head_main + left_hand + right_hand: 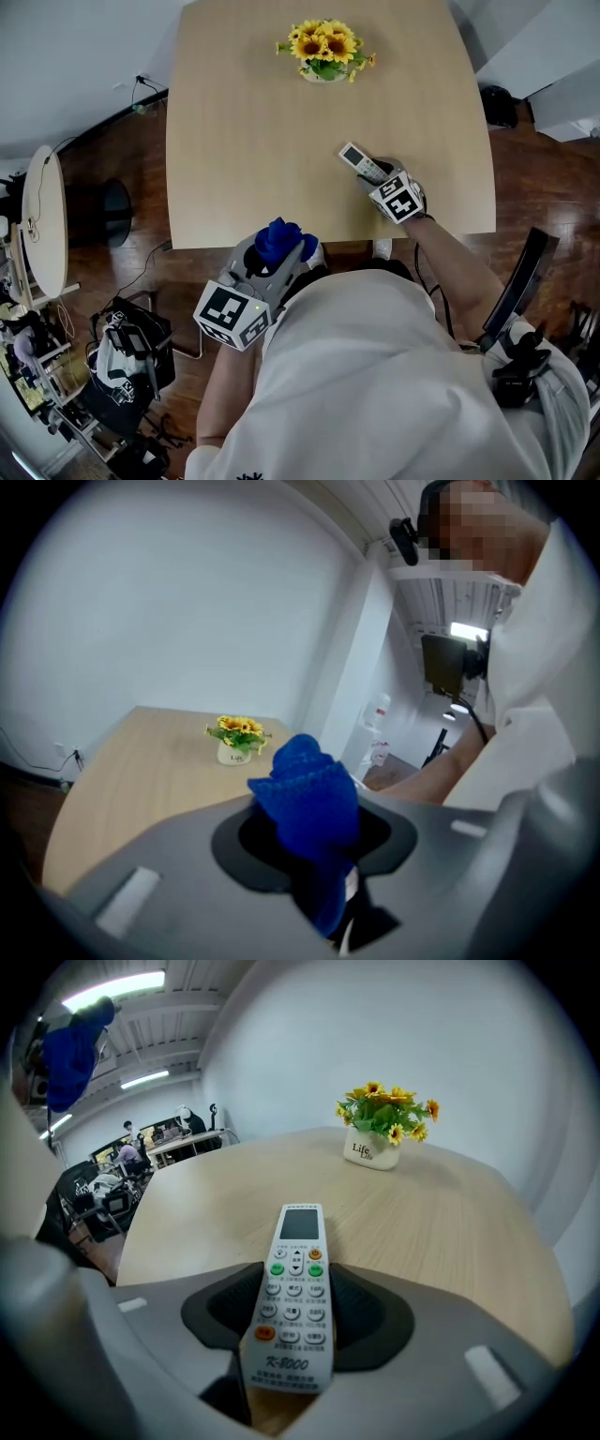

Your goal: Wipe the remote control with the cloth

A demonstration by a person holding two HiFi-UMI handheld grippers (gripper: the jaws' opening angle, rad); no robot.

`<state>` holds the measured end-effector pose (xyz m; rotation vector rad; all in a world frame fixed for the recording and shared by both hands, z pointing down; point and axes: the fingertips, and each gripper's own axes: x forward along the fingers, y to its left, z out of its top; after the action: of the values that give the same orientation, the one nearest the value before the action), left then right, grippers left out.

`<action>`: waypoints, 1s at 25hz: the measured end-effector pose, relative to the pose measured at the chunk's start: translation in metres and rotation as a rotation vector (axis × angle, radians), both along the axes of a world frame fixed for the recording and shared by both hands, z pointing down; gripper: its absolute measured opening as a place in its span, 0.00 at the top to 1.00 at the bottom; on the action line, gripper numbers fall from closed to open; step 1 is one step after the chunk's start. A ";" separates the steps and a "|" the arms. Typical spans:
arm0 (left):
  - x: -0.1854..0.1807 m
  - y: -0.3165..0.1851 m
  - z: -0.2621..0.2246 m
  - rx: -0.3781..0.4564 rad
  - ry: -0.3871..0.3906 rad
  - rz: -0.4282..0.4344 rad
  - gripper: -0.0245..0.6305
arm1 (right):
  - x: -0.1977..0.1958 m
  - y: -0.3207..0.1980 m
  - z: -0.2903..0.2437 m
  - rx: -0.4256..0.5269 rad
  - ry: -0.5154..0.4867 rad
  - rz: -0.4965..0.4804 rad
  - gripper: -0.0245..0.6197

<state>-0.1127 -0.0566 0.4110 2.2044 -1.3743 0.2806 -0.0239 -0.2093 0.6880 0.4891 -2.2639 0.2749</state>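
Well apart from the yellow sunflower pot [324, 49], the right gripper [374, 175] clamps the white plastic remote control [357, 159], so the left gripper [287, 249], pinching the blue knitted cloth [277, 236], should wipe it gently.

Lab-like room: workbenches [187, 1140], strip lights [117, 988], cabled floor gear [131, 352].

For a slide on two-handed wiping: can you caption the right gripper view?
Right gripper shut on the white remote control on the wooden table, sunflower pot beyond.

Partly hidden items
The right tool [377, 175] covered the near end of the remote [356, 159]; the left tool [314, 841] hid the bottom of the cloth [305, 780].
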 end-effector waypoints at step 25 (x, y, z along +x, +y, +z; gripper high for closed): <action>0.087 -0.088 -0.041 0.233 0.018 0.292 0.74 | -0.004 0.053 -0.189 0.081 -0.009 -0.376 0.62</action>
<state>-0.0259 -0.1448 0.3701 2.5971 -1.1196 0.2114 -0.0283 -0.1567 0.4986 0.0959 -2.3273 -0.0062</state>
